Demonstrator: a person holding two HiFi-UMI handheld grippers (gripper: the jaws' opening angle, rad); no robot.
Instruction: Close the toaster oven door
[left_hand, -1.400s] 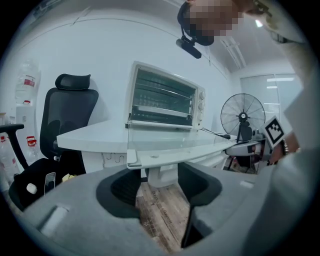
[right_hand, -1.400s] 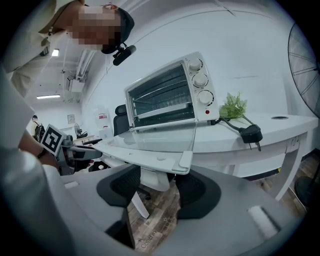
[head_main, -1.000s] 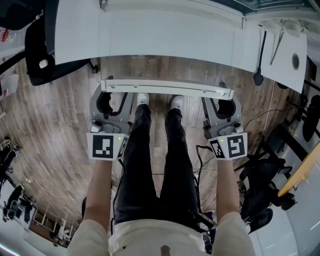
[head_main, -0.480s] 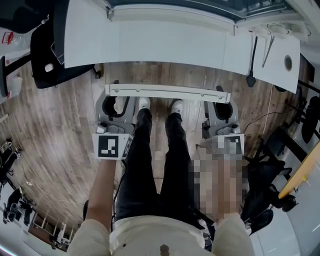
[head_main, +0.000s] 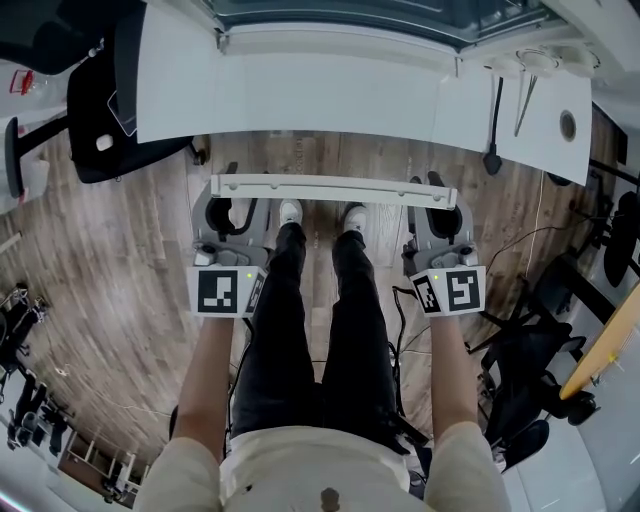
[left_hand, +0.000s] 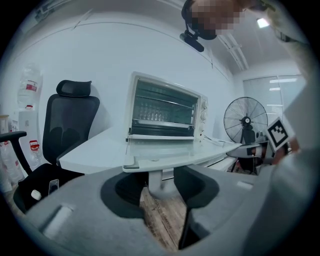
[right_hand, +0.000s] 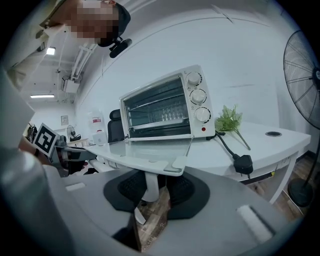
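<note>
The white toaster oven (left_hand: 167, 111) (right_hand: 165, 107) stands on a white table with its door (head_main: 333, 187) (left_hand: 170, 157) (right_hand: 145, 157) folded down flat towards me. My left gripper (head_main: 232, 212) (left_hand: 159, 187) reaches under the door's left end. A white handle post (left_hand: 155, 181) stands between its jaws. My right gripper (head_main: 441, 218) (right_hand: 152, 192) is under the right end, around the other post (right_hand: 150, 186). Both pairs of jaws have just been closing. Each post lies near one pad, and floor still shows in the gap beside it.
A black office chair (head_main: 105, 95) (left_hand: 70, 125) stands left of the table (head_main: 300, 85). On the right part of the table lie a black plug with its cable (right_hand: 242, 162) and a green sprig (right_hand: 229, 119). A standing fan (left_hand: 245, 120) is further right. My legs are below the door.
In the head view both grippers stay under the ends of the door and their jaws look narrower. The table and oven have slid slightly down in the picture.
</note>
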